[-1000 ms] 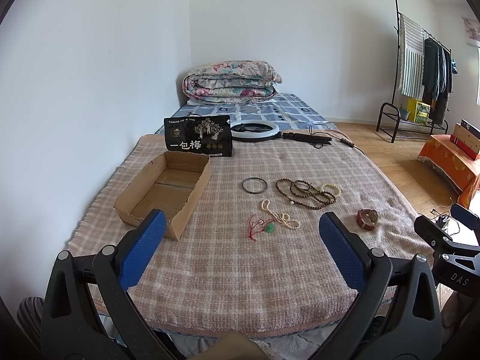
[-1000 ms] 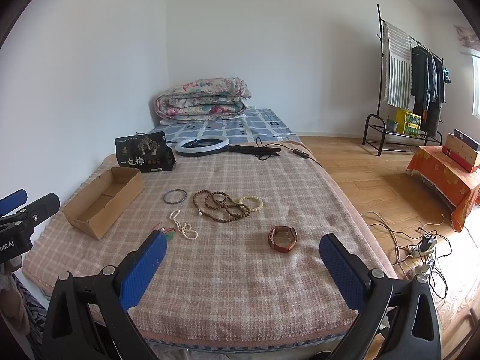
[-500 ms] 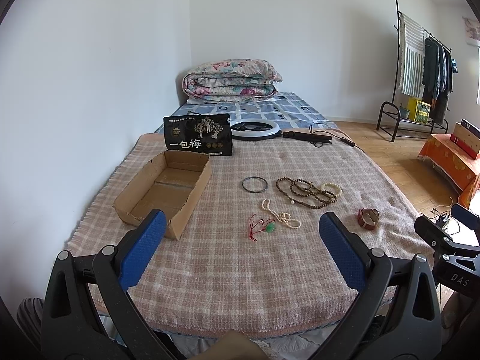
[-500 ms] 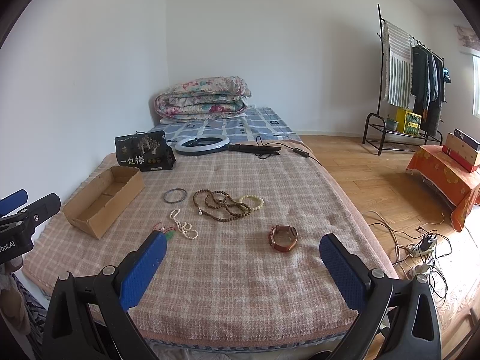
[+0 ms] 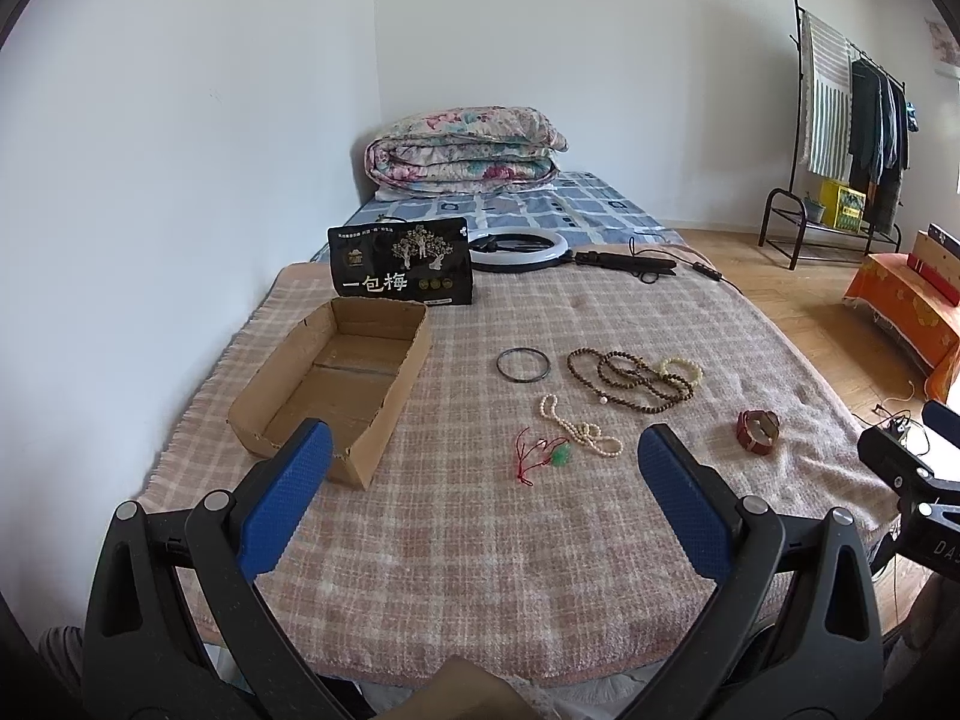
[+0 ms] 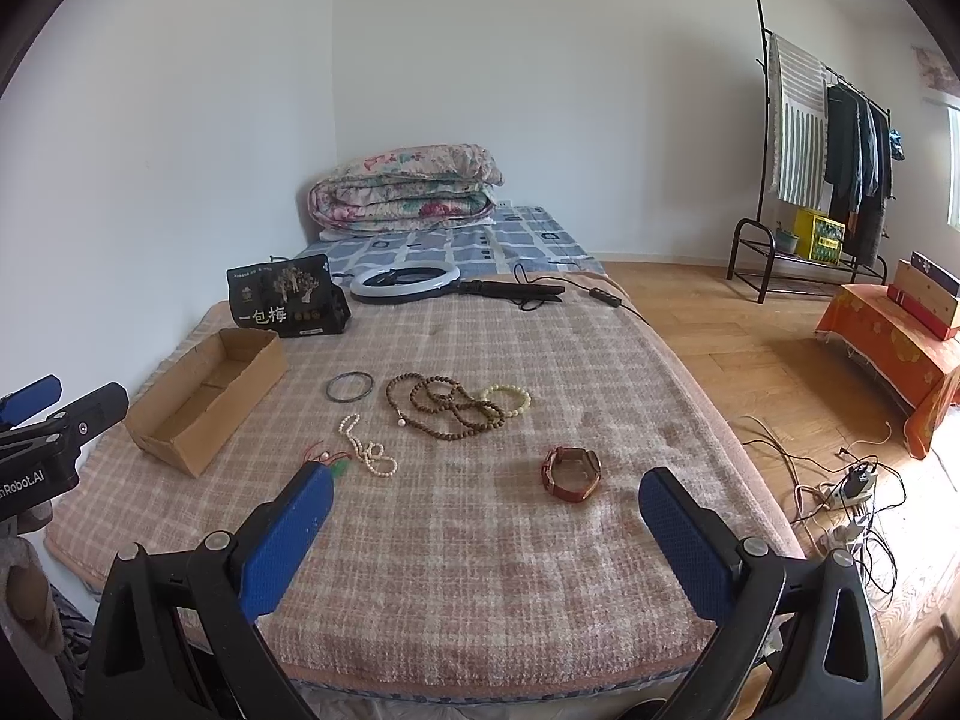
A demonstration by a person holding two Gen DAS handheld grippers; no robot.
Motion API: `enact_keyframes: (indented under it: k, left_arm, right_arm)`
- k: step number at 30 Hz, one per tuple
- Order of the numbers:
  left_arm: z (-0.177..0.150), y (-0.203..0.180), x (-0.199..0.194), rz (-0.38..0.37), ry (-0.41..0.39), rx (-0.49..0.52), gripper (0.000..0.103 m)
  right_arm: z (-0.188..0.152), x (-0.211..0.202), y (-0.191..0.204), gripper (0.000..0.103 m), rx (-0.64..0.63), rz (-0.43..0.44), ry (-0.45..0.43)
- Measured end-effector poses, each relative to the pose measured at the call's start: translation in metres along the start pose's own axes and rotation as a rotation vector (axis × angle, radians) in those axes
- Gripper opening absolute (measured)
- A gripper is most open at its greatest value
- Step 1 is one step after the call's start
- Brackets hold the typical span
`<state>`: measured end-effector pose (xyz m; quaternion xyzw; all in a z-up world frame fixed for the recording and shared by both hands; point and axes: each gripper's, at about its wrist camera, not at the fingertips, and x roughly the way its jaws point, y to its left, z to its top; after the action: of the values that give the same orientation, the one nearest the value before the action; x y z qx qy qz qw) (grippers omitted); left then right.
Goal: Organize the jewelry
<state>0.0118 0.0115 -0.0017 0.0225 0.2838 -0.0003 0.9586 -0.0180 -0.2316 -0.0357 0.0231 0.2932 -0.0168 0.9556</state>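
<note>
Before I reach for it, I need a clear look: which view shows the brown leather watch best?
The right wrist view: the brown leather watch lies near and central, strap loop clear. The left wrist view shows it smaller, off to the right.

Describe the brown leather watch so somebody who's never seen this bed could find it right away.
Start at the pink checked blanket covering the bed. The brown leather watch lies on it alone, nearer the bed's right edge than the long brown wooden bead strand. It is the only piece with a flat strap and a square face; its neighbours are beads, a cord or a plain ring.
</note>
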Motion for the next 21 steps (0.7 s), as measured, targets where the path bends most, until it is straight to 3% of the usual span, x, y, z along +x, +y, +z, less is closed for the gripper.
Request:
enact_keyframes:
  k: [7, 14, 21]
  left_arm:
    - [0.012, 0.013, 0.028, 0.032, 0.025, 0.062, 0.103]
    - [0.038, 0.034, 0.062, 0.024, 0.069, 0.065, 0.103]
    - [0.052, 0.043, 0.105, -0.057, 0.139, 0.069, 0.103]
  right_arm:
    - [0.020, 0.014, 0.009, 0.103, -0.098, 0.001, 0.014]
    - [0.063, 0.036, 0.009, 0.103, -0.163, 0.010, 0.006]
    - [0.105, 0.089, -0.007, 0.103, -0.109, 0.089, 0.048]
